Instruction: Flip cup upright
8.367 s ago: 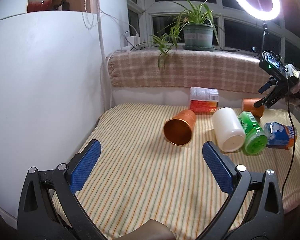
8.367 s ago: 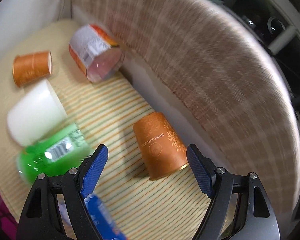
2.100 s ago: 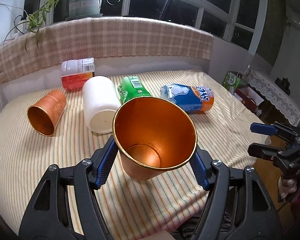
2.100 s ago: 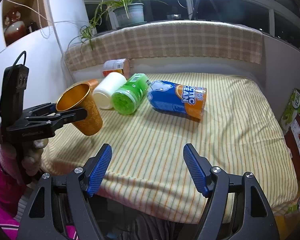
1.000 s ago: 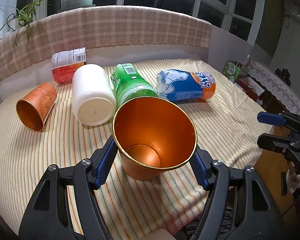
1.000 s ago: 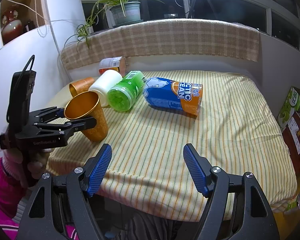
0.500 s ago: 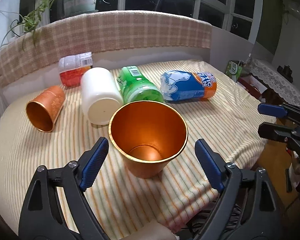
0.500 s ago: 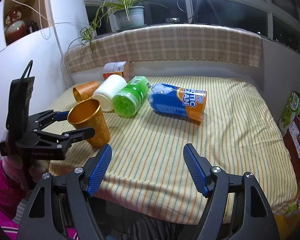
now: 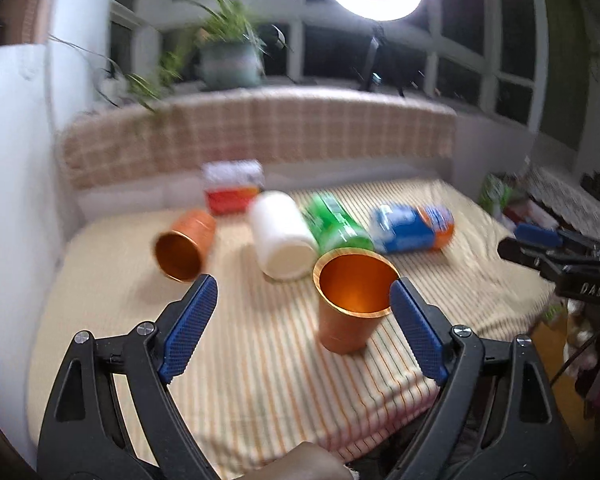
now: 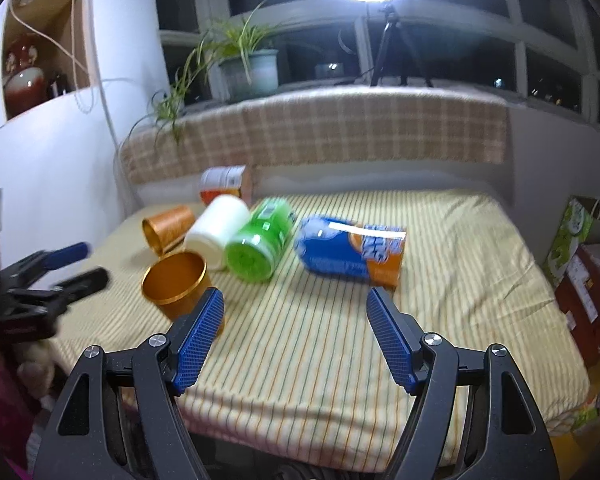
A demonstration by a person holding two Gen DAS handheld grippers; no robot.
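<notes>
An orange metal cup [image 9: 350, 304] stands upright on the striped cloth near the front edge; it also shows in the right wrist view [image 10: 178, 284]. My left gripper [image 9: 300, 328] is open and empty, just in front of the cup and apart from it. A second orange cup [image 9: 184, 244] lies on its side at the back left, mouth toward me; it also shows in the right wrist view [image 10: 166, 228]. My right gripper [image 10: 294, 332] is open and empty over the cloth, right of the upright cup. The left gripper also shows in the right wrist view [image 10: 76, 264].
A white container [image 9: 282, 236], a green bottle [image 9: 334, 226] and a blue-orange bag [image 9: 412, 228] lie behind the upright cup. A red-white jar [image 9: 232, 188] lies by the back ledge. A white wall [image 9: 16, 200] is on the left. The striped cloth [image 9: 260, 380] drops off at the front.
My left gripper has let go of the cup, opened wide and pulled back and up. The cup now stands free on the cloth. The right gripper has shifted only slightly.
</notes>
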